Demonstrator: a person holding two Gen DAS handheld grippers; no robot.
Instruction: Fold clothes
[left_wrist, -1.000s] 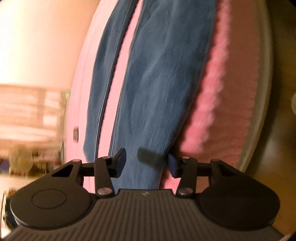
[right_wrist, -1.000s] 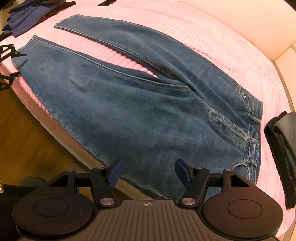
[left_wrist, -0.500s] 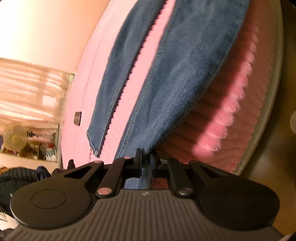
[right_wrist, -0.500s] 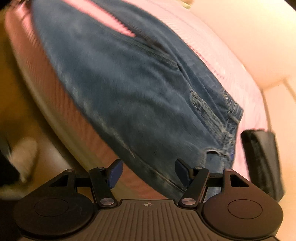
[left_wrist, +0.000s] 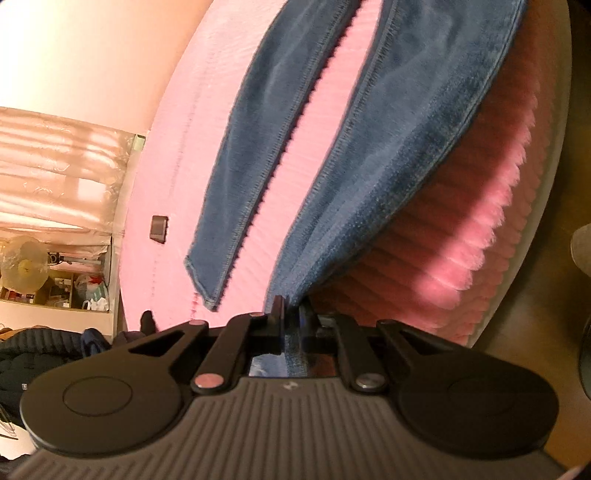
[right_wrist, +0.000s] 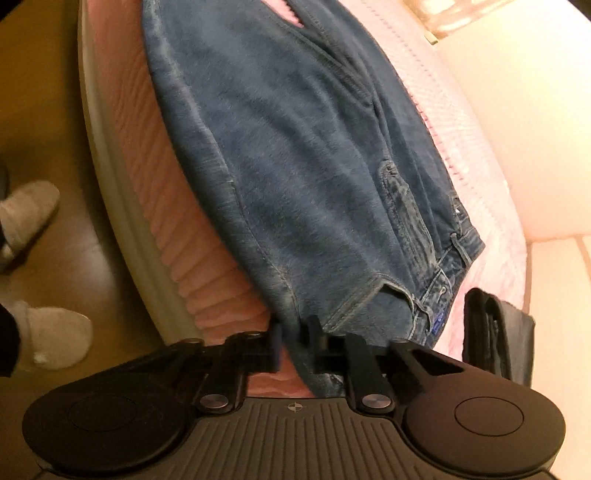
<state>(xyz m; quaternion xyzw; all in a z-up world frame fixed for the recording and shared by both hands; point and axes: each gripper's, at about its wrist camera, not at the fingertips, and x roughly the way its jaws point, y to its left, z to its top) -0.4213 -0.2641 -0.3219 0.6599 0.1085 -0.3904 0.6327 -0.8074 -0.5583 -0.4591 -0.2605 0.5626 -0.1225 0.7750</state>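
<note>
Blue jeans (left_wrist: 388, 155) lie spread on a pink bed (left_wrist: 177, 155), their two legs parted with pink cover showing between. My left gripper (left_wrist: 291, 310) is shut on the hem of the nearer leg, which is lifted a little off the bed's edge. In the right wrist view the jeans (right_wrist: 303, 147) show their seat, pocket and waistband. My right gripper (right_wrist: 295, 332) is shut on the jeans' near side edge close to the waistband, where the cloth hangs over the bed's side.
A folded black garment (right_wrist: 495, 332) lies on the bed right of the waistband. A small dark object (left_wrist: 159, 228) rests on the cover beyond the far leg. Dark clothes (left_wrist: 33, 354) pile at far left. Two light slippers (right_wrist: 26, 214) stand on the wooden floor.
My left gripper closed on the leg hem and lifted it. My right gripper swung toward the waistband, rolled, and closed on the jeans' side edge.
</note>
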